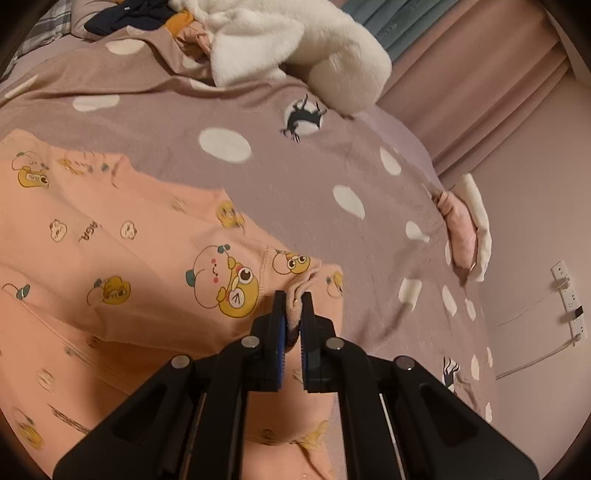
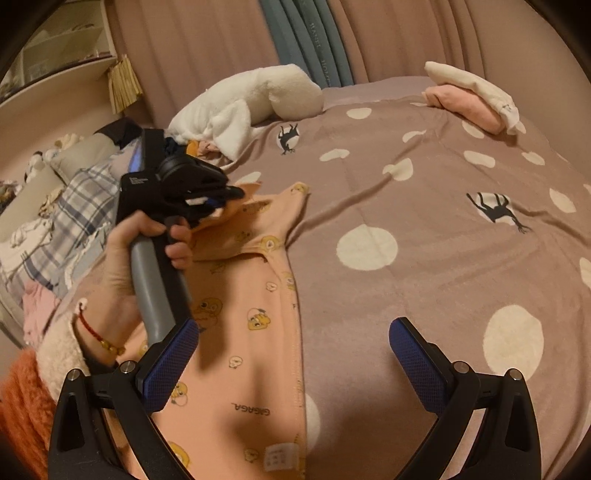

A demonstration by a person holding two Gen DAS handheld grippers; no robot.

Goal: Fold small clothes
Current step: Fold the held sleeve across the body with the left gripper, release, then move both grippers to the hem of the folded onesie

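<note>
A small peach garment (image 1: 122,240) printed with yellow cartoon ducks lies on the mauve dotted blanket (image 1: 295,173). My left gripper (image 1: 293,299) is shut on a bunched edge of the garment. In the right wrist view the left gripper (image 2: 225,195) pinches the garment's far corner and holds it slightly lifted, while the rest of the garment (image 2: 243,332) lies flat with a straight right edge. My right gripper (image 2: 293,334) is open and empty, above the garment's near right edge, its left finger over the cloth and its right finger over the blanket (image 2: 424,221).
Folded pink and white clothes (image 2: 472,99) are stacked at the blanket's far right corner. A white plush blanket (image 2: 251,99) and dark clothes (image 1: 125,14) lie at the back. A plaid pillow (image 2: 70,221) sits left. Curtains (image 2: 221,44) hang behind the bed.
</note>
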